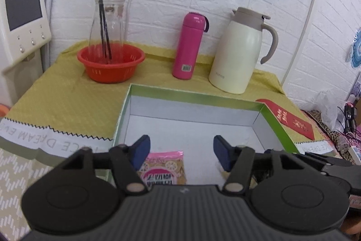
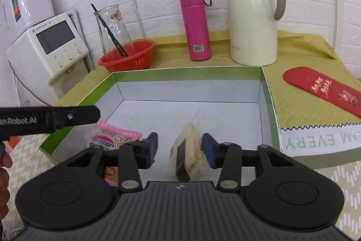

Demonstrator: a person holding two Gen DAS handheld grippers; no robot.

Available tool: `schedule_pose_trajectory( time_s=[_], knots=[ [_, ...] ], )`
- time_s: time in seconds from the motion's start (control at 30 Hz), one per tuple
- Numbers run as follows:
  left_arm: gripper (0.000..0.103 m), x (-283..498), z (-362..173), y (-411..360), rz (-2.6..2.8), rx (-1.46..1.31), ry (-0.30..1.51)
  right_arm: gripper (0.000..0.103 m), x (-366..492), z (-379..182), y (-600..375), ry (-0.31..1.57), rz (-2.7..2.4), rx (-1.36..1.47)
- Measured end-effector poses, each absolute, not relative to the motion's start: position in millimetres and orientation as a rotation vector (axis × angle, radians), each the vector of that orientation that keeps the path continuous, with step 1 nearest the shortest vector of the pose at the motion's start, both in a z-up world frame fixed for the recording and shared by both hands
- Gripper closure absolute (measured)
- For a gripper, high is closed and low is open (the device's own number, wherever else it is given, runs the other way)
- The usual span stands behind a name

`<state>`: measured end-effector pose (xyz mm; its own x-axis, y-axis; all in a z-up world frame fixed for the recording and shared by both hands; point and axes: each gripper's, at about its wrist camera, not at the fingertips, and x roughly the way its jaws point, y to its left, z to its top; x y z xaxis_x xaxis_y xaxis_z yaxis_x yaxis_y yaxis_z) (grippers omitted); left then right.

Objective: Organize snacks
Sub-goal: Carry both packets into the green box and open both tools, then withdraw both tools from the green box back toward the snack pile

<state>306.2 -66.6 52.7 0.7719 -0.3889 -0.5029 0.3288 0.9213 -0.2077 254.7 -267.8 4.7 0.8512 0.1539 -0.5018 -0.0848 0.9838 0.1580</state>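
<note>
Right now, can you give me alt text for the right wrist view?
The open right gripper hovers over a green-rimmed box, a clear snack pack between its fingers. A pink snack pack lies at the left; behind stand a pink bottle and cream jug.

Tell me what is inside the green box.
Inside the green box: a pink snack packet near its left wall and a clear pale snack packet between the open right gripper fingers. The near floor is hidden.
</note>
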Motion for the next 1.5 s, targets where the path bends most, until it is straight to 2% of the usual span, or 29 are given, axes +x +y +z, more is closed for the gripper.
schedule_pose_trajectory(
  time_s=[0.03, 0.3, 0.43, 0.8, 1.2, 1.5],
  knots=[
    [0.041, 304, 55, -66, -0.386, -0.1, 0.557, 0.0, 252, 6, -267, 0.518, 0.134, 0.115],
    [0.027, 286, 68, -57, -0.318, -0.112, 0.519, 0.0, 233, 17, -265, 0.464, 0.131, 0.065],
    [0.009, 273, 73, -56, -0.242, -0.069, 0.492, 0.0, 222, 23, -262, 0.46, 0.123, 0.062],
    [0.009, 232, 91, -41, -0.227, -0.043, 0.452, 0.0, 183, 46, -246, 0.438, 0.099, 0.061],
    [0.009, 132, 122, -9, -0.211, -0.013, 0.361, 0.0, 84, 86, -233, 0.392, 0.064, 0.053],
    [0.009, 62, 103, 14, -0.258, 0.026, 0.385, 0.0, 10, 74, -242, 0.415, 0.03, 0.191]
  ],
)
